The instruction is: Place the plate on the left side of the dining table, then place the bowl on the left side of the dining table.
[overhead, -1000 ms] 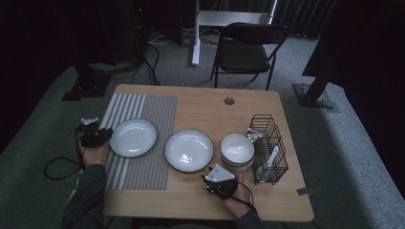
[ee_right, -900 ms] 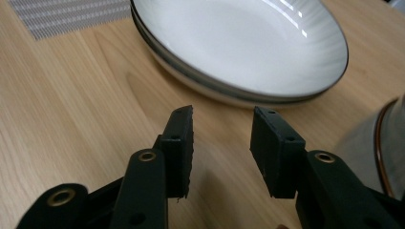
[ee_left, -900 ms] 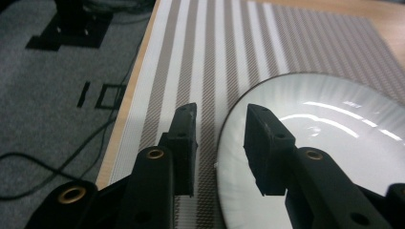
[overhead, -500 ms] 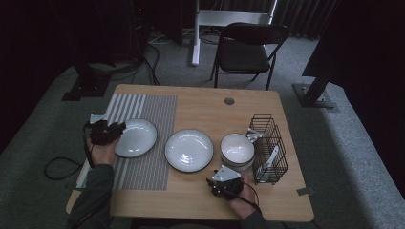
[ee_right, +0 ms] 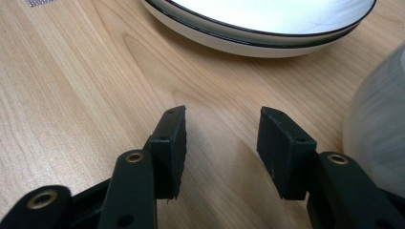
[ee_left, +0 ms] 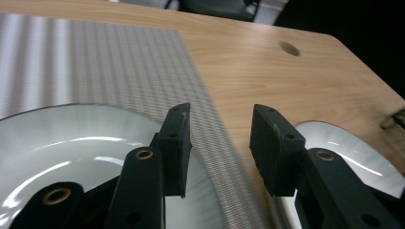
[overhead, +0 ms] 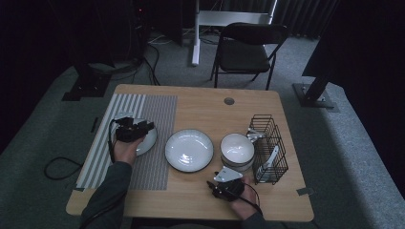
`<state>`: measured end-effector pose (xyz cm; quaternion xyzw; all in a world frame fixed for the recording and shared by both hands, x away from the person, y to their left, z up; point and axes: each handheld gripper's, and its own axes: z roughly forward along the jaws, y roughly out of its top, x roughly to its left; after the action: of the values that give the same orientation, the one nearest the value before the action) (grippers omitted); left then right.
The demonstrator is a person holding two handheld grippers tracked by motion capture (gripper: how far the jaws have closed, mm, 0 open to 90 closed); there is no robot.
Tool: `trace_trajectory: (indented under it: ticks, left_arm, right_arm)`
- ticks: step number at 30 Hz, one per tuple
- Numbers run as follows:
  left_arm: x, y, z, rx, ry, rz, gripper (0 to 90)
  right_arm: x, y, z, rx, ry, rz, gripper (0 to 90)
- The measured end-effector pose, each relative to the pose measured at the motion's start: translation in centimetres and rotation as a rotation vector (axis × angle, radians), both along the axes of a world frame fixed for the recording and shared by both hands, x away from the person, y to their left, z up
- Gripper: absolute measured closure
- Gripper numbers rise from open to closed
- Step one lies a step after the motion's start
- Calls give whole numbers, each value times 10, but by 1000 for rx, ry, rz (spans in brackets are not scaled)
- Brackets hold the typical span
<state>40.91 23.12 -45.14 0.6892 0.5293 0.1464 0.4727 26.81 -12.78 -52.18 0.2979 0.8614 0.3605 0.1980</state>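
- Since a second ago, left gripper (overhead: 143, 128) has moved from beyond the outer edge of the small plate (overhead: 147, 141) to over it; right gripper (overhead: 213, 187) has barely shifted.
- Left gripper: jaws spread, nothing between them. In the left gripper view the small plate (ee_left: 71, 157) sits just below and to the left of the jaws, its near rim under the left jaw; likely lining up to take the rim.
- Small plate lies flat on the striped mat (overhead: 157, 114), which keeps it off the bare table (overhead: 210, 107).
- Right gripper (ee_right: 219, 152): jaws spread, empty, resting low near the table edge, probably parked.
- Ahead of it, the large plate (ee_right: 258, 19); stacked bowls (overhead: 237, 150) close on its right.
- Wire rack (overhead: 268, 148) beyond the bowls, probable destination for dishes.
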Motion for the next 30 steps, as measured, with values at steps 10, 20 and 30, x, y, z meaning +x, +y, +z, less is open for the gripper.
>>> trace_trajectory:
  ticks: [10,20,30]
  left_arm:
    - [1,-42,14,-65,-10,-116,594]
    - [2,-96,32,-57,-42,-259,579]
    - [3,-129,36,-62,-37,-335,575]
  right_arm:
    - [0,-1,-1,10,3,-2,517]
    - [2,-3,-1,28,24,-10,507]
    - [2,-5,-2,41,31,-14,496]
